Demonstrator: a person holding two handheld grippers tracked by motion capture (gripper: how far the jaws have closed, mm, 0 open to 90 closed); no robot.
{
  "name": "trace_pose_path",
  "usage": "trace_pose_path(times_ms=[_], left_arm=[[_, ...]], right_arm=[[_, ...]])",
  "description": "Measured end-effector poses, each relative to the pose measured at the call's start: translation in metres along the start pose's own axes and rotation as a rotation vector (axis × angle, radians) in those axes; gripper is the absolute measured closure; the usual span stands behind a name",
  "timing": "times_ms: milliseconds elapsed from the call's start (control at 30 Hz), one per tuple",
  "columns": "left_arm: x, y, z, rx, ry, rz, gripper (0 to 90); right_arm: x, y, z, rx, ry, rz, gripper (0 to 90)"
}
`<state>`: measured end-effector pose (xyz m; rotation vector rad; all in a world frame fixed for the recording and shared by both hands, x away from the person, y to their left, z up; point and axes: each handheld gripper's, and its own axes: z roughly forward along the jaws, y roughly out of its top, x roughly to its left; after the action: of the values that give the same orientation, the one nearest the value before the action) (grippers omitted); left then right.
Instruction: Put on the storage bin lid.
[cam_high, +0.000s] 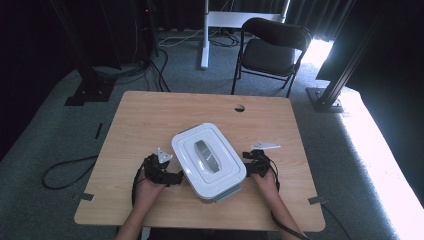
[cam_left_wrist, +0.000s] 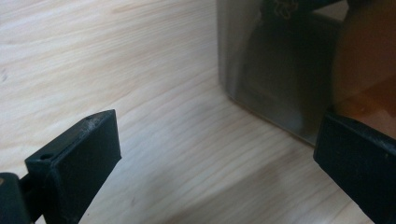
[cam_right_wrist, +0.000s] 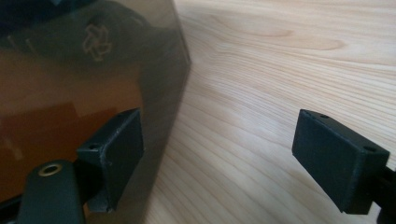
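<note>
Down in the lower middle of the high view, a white rectangular plastic container with a grey handle set into its lid (cam_high: 208, 161) lies askew on the pale wooden table (cam_high: 150, 120), flanked by two hands.

At its left, the left gripper (cam_high: 176, 176) is held low against the container's left side. In the left gripper view its black jaws stand wide apart, one at the lower left, one at the lower right; bare table lies between them and the container's smoky translucent wall (cam_left_wrist: 275, 70) fills the upper right. The right-hand jaw is just beside that wall; whether it touches I cannot tell. Nothing is gripped.

At the container's right, the right gripper (cam_high: 248, 169) sits close to the right edge. In the right gripper view its jaws are also spread wide, holding nothing: the left jaw overlaps the container's dark wall (cam_right_wrist: 70, 93), the right one hangs over bare wood.
</note>
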<state>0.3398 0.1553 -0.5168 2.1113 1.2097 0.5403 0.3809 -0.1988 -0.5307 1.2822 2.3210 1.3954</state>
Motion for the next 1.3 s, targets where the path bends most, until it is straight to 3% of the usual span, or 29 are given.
trace_pose_path(times_ms=[67,233,400,767,933,1067,1167,1300], left_arm=[[-0.002,0.004,0.002,-0.004,-0.006,0.007,1.0],[-0.004,0.011,0.008,-0.008,-0.015,0.019,1.1],[-0.005,0.020,0.014,0.005,-0.014,0.048,1.0],[-0.008,0.031,0.023,0.002,-0.025,0.072,1.1],[-0.005,0.030,0.026,0.008,-0.027,0.070,1.0],[-0.002,0.028,0.025,0.001,-0.010,0.060,1.1],[0.000,0.027,0.025,0.005,-0.027,0.048,1.1],[0.000,0.025,0.023,-0.004,-0.034,0.041,1.0]], right_arm=[[0.001,-0.002,-0.004,0.001,-0.009,-0.007,17.1],[-0.001,-0.008,-0.016,-0.017,0.024,0.018,17.2],[0.002,-0.012,-0.024,-0.026,0.005,0.006,17.4],[0.005,-0.021,-0.041,-0.050,0.036,-0.002,18.4],[0.008,-0.026,-0.042,-0.038,0.067,0.007,18.3],[0.014,-0.027,-0.039,-0.005,0.090,-0.018,18.3],[0.019,-0.026,-0.039,-0.002,0.080,-0.035,18.3],[0.014,-0.026,-0.039,0.001,0.107,-0.013,13.7]])
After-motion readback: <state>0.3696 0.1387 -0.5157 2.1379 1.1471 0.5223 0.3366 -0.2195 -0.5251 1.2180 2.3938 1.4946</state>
